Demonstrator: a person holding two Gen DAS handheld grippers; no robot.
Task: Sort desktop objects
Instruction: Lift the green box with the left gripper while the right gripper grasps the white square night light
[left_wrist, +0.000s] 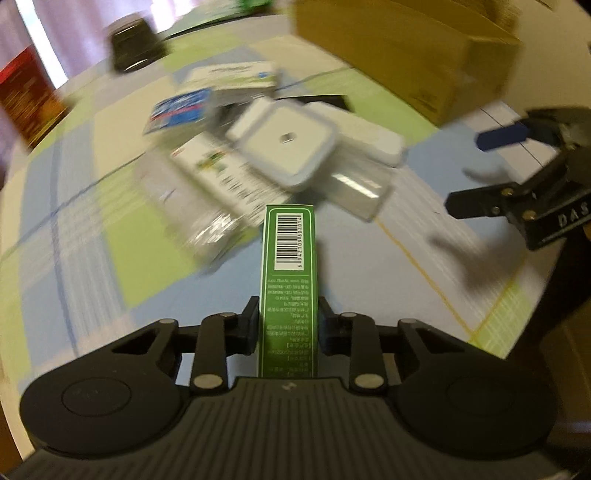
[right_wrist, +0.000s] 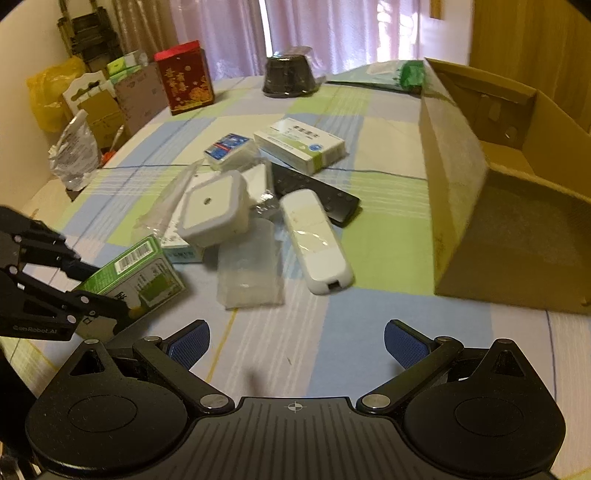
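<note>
Left tongs (left_wrist: 288, 319) clamp green barcode box (left_wrist: 289, 266); right tongs (right_wrist: 295, 341) spread wide, empty, above counter (right_wrist: 369, 332)

Open checked table (right_wrist: 332, 332) lies before the right tongs (right_wrist: 295, 343), their jaws spread wide. A cluttered heap, with white remote (right_wrist: 314, 240) and clear plastic case (right_wrist: 249, 273) nearest, blocks the centre; a cardboard box (right_wrist: 461, 184) walls off the right.
</note>
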